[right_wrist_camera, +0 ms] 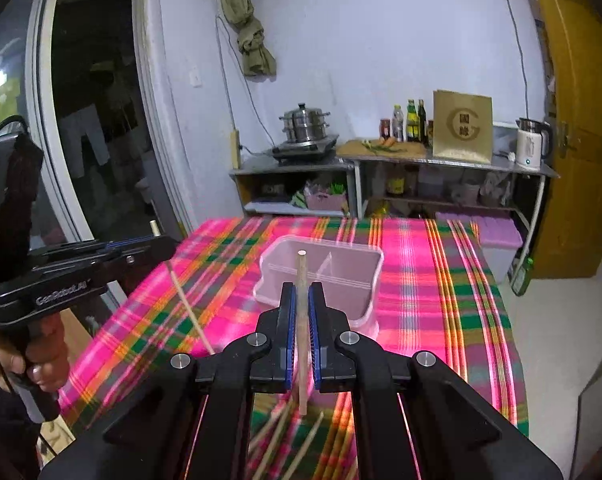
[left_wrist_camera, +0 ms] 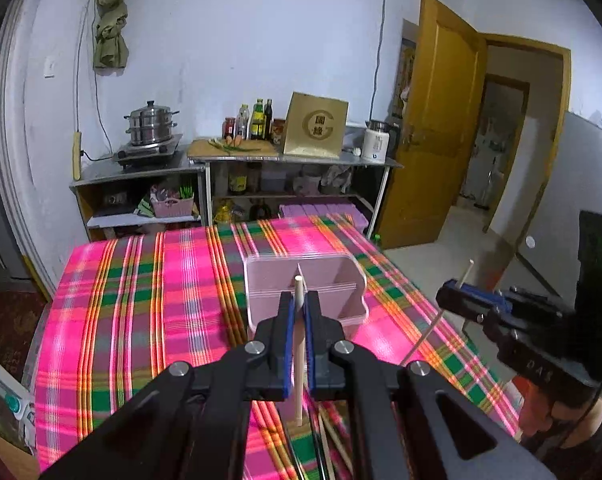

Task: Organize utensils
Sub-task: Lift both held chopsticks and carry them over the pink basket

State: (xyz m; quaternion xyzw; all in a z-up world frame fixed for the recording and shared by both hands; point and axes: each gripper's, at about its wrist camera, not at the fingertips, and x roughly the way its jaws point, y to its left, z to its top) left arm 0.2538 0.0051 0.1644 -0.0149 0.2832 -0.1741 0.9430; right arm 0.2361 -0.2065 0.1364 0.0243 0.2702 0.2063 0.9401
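Note:
My left gripper (left_wrist_camera: 299, 308) is shut on a pale wooden chopstick (left_wrist_camera: 298, 360) held upright above the table. My right gripper (right_wrist_camera: 301, 304) is shut on another wooden chopstick (right_wrist_camera: 302, 336), also upright. A pink divided utensil holder (left_wrist_camera: 305, 292) stands on the plaid tablecloth just beyond both grippers; it also shows in the right wrist view (right_wrist_camera: 325, 280). Each gripper shows in the other's view: the right one (left_wrist_camera: 457, 294) with its chopstick at the right, the left one (right_wrist_camera: 157, 240) at the left. Several loose chopsticks (right_wrist_camera: 285, 440) lie on the cloth below the grippers.
The table carries a pink, green and orange plaid cloth (left_wrist_camera: 141, 320). Behind it stand metal shelves with a steamer pot (left_wrist_camera: 151, 124), bottles (left_wrist_camera: 257, 118), a brown box (left_wrist_camera: 315, 124) and a white kettle (left_wrist_camera: 377, 142). A yellow door (left_wrist_camera: 429, 120) is open at the right.

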